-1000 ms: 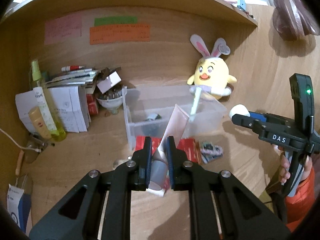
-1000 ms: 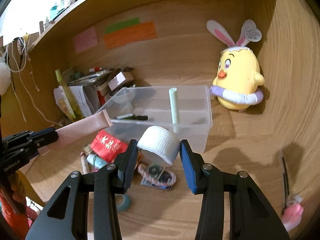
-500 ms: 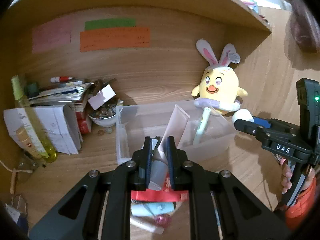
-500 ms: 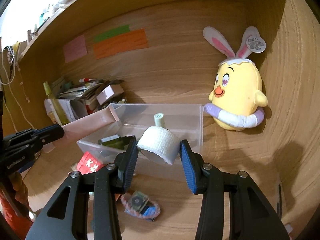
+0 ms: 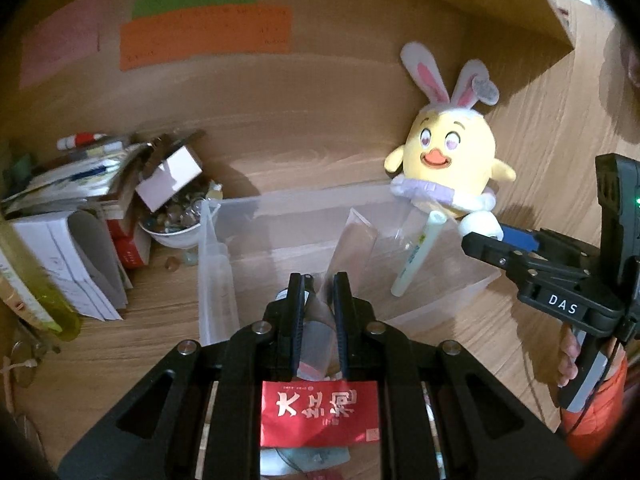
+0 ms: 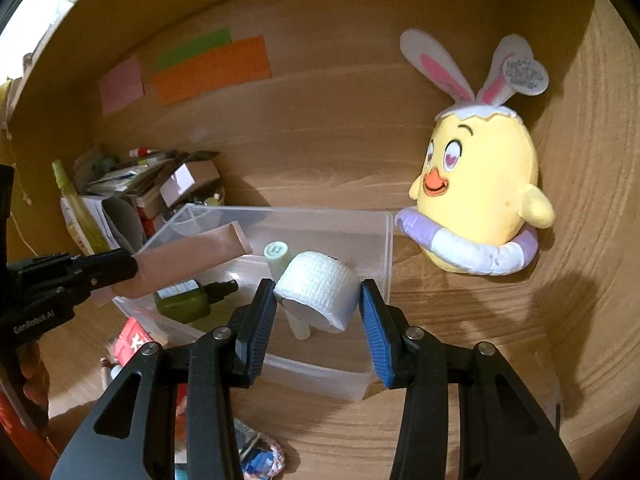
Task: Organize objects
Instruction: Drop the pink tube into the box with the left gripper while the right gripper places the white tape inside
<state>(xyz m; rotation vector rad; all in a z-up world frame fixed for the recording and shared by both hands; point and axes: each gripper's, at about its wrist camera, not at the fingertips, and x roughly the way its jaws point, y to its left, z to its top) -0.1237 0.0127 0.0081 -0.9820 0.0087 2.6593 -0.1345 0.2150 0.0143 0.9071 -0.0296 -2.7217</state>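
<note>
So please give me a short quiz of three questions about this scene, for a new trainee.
1. True or false: the right gripper holds a white bandage roll.
2. What does the left gripper hold? A) a pink tube B) a red packet C) a pen
3. Fill in: both held things hang above the clear plastic ____.

Key: 1 true; 2 A, the pink tube; 3 bin.

yellow bunny-eared plush chick [image 6: 480, 196], orange note [image 5: 208, 36] on back panel
</note>
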